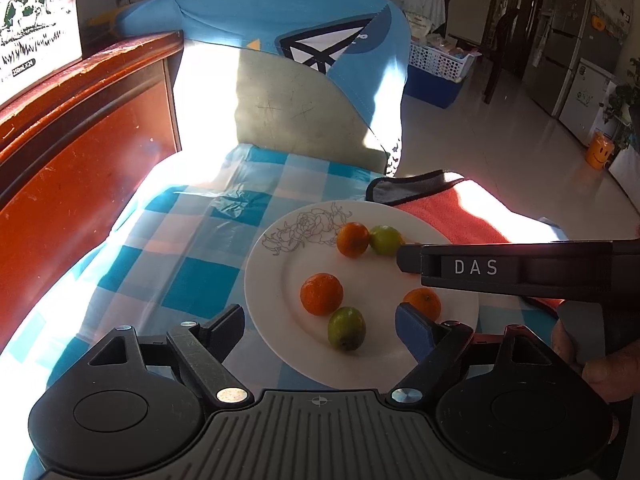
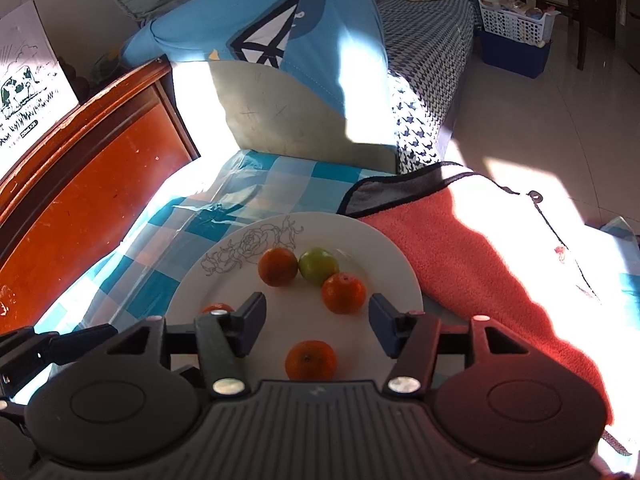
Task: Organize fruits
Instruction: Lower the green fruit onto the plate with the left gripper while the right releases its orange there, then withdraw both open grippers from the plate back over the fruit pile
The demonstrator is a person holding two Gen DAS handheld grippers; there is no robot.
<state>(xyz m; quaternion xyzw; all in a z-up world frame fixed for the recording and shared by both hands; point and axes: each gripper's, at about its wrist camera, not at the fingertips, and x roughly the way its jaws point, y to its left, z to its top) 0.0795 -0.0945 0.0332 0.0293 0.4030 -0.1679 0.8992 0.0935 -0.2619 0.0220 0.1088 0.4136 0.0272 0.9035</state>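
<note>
Item one, the white plate (image 1: 280,280): I see it resting on a blue-and-white checked cloth (image 1: 192,272), with a line-drawn rose near its far rim. A coral towel (image 2: 472,264) with a dark edge lies just beside it, on its right.

Item two, the fruit, all on the plate. In my left wrist view I count three oranges and two green fruits. One far orange (image 1: 352,239) touches a far green fruit (image 1: 386,240). A middle orange (image 1: 321,294) sits just beside a near green fruit (image 1: 346,328). A right-hand orange (image 1: 422,303) lies partly behind my left gripper's blue pad.

Item three, my left gripper (image 1: 320,326): jaws spread wide, nothing clamped. The near green fruit lies between the fingers, clear of both pads.

Item four, my right gripper (image 2: 318,326): jaws apart, nothing pressed. A loose orange (image 2: 311,360) lies on the plate between its fingers, touching neither. Ahead of it another orange (image 2: 343,293) sits against the green fruit and its orange neighbour. In the left view the right gripper's body crosses the plate's right side, marked DAS, with a hand (image 1: 592,360) behind it.

Item five, surroundings: a red-brown wooden headboard (image 1: 80,168) on the left, a blue cushion (image 1: 280,16) beyond the cloth, and a white perforated basket (image 1: 438,60) on a blue bin farther back.
</note>
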